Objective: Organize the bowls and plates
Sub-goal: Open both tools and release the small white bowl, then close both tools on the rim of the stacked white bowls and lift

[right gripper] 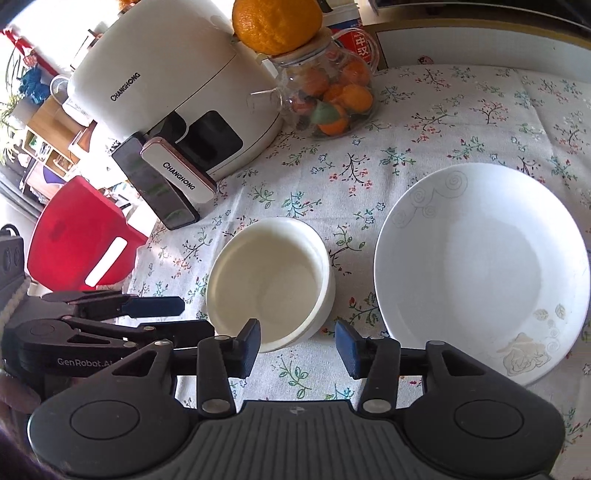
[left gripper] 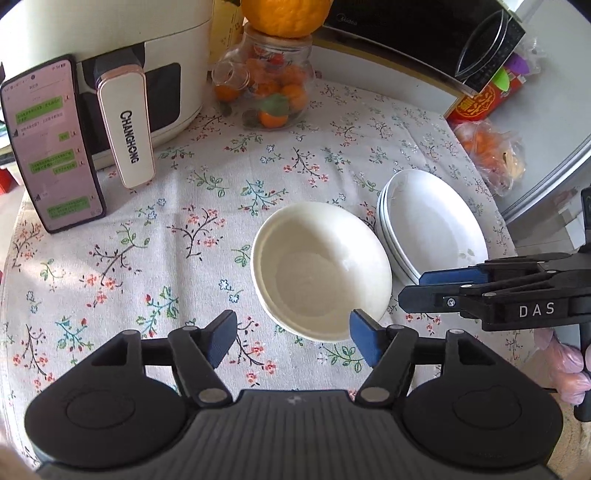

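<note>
A stack of white bowls (left gripper: 320,269) sits on the flowered tablecloth, also in the right wrist view (right gripper: 271,282). To its right stands a stack of white plates (left gripper: 432,232), seen large in the right wrist view (right gripper: 480,262). My left gripper (left gripper: 291,338) is open and empty, just in front of the bowls. My right gripper (right gripper: 297,347) is open and empty, in front of the gap between bowls and plates. Each gripper shows in the other's view, the right one (left gripper: 417,288) and the left one (right gripper: 184,314).
A white air fryer (left gripper: 122,81) with a phone (left gripper: 51,144) leaning on it stands at the back left. A glass jar of oranges (left gripper: 269,92) with a large orange on top is behind. A microwave (left gripper: 417,33) is at the back right. A red stool (right gripper: 77,240) stands beside the table.
</note>
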Demonstrator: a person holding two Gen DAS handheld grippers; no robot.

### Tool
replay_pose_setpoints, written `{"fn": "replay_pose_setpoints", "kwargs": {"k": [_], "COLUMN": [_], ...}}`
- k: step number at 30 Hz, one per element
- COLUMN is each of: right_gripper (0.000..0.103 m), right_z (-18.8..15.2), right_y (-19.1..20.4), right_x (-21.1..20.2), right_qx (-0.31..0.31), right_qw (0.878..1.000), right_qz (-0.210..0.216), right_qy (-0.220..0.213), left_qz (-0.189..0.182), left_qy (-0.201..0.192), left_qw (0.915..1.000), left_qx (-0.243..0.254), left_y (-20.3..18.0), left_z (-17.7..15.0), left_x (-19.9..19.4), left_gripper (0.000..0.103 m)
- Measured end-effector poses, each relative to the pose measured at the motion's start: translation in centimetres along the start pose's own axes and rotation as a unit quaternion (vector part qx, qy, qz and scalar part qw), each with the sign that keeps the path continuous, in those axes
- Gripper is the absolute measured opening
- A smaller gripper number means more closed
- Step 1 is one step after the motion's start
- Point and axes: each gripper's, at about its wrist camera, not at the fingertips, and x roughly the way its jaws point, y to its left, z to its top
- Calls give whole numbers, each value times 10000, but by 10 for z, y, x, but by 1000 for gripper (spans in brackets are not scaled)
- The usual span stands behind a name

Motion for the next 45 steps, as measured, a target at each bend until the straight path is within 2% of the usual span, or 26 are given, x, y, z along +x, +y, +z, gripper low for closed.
{"fn": "replay_pose_setpoints", "kwargs": {"k": [2,5,11,15,20,25,33,38,42,45], "right_gripper": [53,59,76,82,87,89,90,90,90,89], "right_z": [1,2,0,-2,-8,-15,-29,-33,-35,-34], "right_y": [1,2,10,11,16,22,30,33,36,38], "right_x": [0,-1,-6,-8,-9,-5,10,19,25,32], "right_qx": [-178,-365,-977,-1413,-2043,-2621,-3316,-3480,-3602,-3699], "right_qw": [9998,9992,9948,9894,9779,9644,9433,9373,9328,9289], "right_qz": [-78,-145,-218,-137,-140,-55,-119,-200,-55,-95], "right_qy": [-18,-59,-180,-298,-410,-354,-90,42,93,156], "left_qz": [85,225,552,696,593,314,448,574,385,219], "left_qy": [-67,-152,-616,-899,-1082,-908,-667,-582,-511,-473], "left_qw": [9998,9992,9938,9877,9812,9778,9699,9592,9578,9555], "left_qx": [151,295,745,1070,1481,1864,2297,2708,2804,2905], "left_y": [0,1,5,9,10,12,6,2,2,-1], "left_z": [0,-1,-5,-10,-18,-27,-36,-40,-36,-34], "left_x": [0,1,-2,-6,-10,-7,12,26,33,35], "left_gripper": [70,76,93,100,103,103,103,102,100,99]}}
